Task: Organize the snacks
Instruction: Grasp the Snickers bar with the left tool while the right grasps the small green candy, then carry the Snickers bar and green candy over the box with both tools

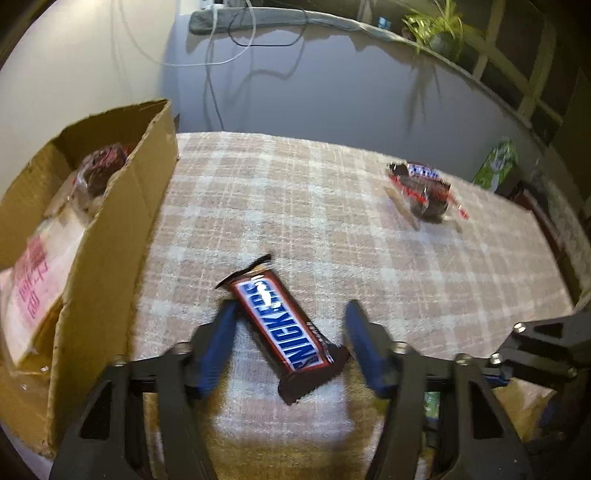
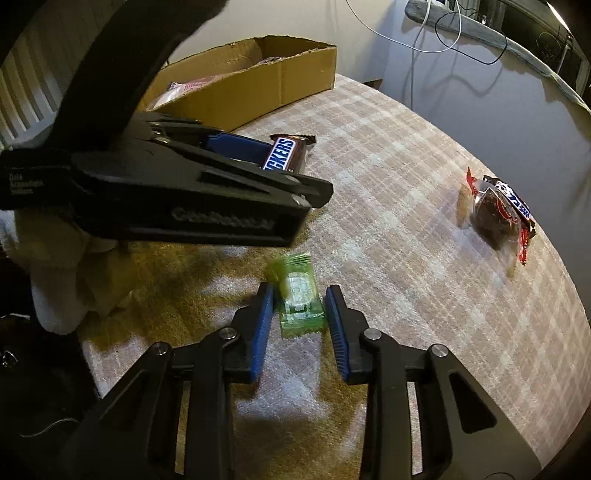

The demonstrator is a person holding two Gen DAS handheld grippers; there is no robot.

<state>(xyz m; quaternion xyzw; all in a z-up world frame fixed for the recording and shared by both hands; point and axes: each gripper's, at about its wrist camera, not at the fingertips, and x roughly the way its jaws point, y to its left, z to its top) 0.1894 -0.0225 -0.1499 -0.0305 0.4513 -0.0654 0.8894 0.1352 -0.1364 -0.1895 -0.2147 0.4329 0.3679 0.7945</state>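
A brown Snickers bar (image 1: 280,325) lies slantwise on the checked tablecloth (image 1: 332,240), between the blue pads of my left gripper (image 1: 291,305). The left pad is at the bar's edge, and a gap shows beside the right pad, so the jaws are open. In the right wrist view, my right gripper (image 2: 299,287) has its pads against both sides of a small green candy packet (image 2: 301,302) on the cloth. The left gripper's black body (image 2: 184,192) hangs just beyond it, over the Snickers bar (image 2: 284,153).
An open cardboard box (image 1: 110,240) holding wrapped snacks stands at the left table edge, also seen as the cardboard box (image 2: 277,81). A clear-wrapped brown snack with red ends (image 1: 421,188) lies far right. A green carton (image 1: 495,166) and a plant (image 1: 436,26) sit beyond the table.
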